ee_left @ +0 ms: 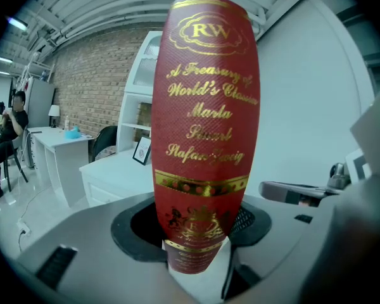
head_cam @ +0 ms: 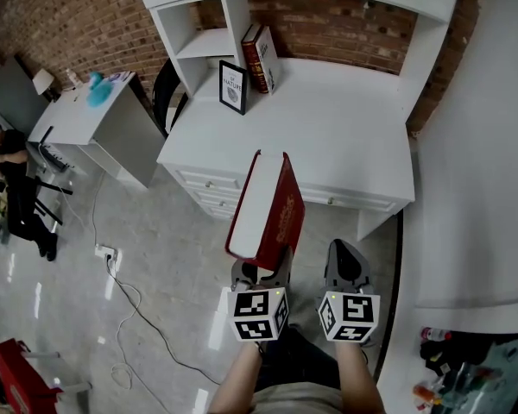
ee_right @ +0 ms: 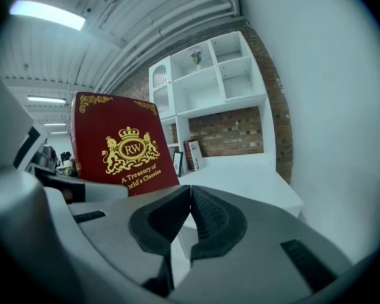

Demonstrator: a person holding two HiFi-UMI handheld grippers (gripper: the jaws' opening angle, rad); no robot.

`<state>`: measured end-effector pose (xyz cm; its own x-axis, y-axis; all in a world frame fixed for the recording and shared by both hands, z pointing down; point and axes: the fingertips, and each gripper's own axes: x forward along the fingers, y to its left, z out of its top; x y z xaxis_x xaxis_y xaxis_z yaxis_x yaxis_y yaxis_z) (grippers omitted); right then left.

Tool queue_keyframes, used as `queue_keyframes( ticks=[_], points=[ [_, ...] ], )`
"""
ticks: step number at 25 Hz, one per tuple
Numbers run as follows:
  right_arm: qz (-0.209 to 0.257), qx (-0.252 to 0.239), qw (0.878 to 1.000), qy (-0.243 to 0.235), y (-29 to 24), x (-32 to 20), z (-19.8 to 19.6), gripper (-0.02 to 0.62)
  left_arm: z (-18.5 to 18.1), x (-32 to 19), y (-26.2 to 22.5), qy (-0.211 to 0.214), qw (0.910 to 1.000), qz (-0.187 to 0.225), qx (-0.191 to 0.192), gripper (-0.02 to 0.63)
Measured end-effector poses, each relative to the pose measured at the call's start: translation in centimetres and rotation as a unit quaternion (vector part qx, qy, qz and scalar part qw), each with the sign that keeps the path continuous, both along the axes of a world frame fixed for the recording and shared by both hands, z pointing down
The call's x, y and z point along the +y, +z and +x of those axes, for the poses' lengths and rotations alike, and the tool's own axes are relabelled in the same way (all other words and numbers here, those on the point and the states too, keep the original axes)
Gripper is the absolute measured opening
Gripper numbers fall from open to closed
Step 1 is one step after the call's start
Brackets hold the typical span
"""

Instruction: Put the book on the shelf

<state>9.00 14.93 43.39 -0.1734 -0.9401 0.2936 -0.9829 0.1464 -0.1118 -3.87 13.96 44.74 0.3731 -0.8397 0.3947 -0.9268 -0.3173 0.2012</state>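
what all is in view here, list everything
white desk: 1, white, shelves on top, ahead
leaning books: 2, dark red and pale, on desk
framed picture: 1, black frame, on desk
side table: 1, white, left
seated person: 1, dark clothes, far left
power strip: 1, white, on floor
red book: 1, red and gold, held upright
left gripper: 1, grey, shut on red book
right gripper: 1, grey, shut, empty
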Motion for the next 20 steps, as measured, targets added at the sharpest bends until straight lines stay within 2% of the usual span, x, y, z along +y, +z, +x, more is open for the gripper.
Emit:
queue_keyframes(
  ticks=[20],
  points=[
    [0.007, 0.006, 1.000, 0.025, -1.0, -14.7, -2.7, 0.017, -1.9, -15.1, -1.0, 0.034, 0.9994, 0.009, -0.002, 0.244]
  ],
)
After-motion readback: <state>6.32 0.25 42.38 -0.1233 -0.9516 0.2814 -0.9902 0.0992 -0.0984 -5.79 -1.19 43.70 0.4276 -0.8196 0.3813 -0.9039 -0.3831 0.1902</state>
